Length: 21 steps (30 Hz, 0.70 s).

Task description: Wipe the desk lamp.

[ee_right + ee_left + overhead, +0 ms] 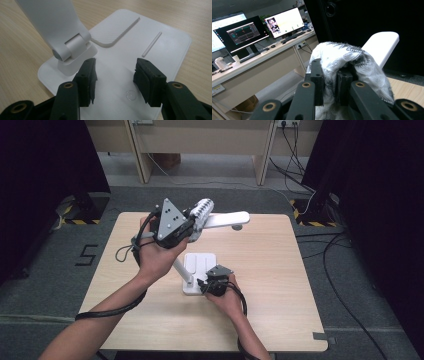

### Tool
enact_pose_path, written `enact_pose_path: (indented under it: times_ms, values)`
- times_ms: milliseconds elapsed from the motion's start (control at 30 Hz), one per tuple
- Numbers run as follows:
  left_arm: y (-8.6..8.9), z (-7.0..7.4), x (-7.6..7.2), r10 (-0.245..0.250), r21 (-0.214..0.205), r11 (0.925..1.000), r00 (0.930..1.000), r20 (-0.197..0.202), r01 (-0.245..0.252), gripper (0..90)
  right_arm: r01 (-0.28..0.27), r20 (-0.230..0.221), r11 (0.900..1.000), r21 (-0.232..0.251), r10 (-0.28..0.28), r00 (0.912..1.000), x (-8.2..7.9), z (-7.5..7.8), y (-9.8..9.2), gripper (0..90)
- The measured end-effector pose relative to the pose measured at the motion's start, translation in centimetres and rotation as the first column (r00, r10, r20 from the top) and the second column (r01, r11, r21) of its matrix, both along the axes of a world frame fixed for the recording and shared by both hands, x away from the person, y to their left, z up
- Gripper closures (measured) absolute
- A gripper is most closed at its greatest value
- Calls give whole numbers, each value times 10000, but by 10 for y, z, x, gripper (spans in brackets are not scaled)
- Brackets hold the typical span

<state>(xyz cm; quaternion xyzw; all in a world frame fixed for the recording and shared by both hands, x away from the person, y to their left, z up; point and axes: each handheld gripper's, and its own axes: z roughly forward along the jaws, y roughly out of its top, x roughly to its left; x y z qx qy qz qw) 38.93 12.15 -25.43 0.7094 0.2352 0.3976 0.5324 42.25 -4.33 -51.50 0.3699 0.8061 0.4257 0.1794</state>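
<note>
A white desk lamp stands on the wooden table, its flat base [200,262] [150,32] near the middle. Its arm [179,269] [50,20] rises from a hinge to the long head [227,219] [382,45] at the back. My left gripper [196,222] [329,75] is raised by the head's left end and shut on a white and grey patterned cloth [202,210] [342,52], which drapes over its jaws. My right gripper [204,285] [115,72] stands open over the base's near end. Its jaws sit on either side of a power symbol [130,95], with nothing between them.
Bare tabletop [270,270] lies to the right of the lamp. Black curtains flank the table, and cables [310,195] run over the floor at the back right. The left gripper view shows a desk with monitors [284,22] beyond the table.
</note>
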Motion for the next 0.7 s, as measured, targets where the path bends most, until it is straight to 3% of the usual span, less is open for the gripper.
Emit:
enact_pose_path:
  times_ms: [700]
  values:
    - [-11,3,2,-119,50,9999,9999,-26,119,797,-18,17,10000,-3,18,10000,0,0,0,522]
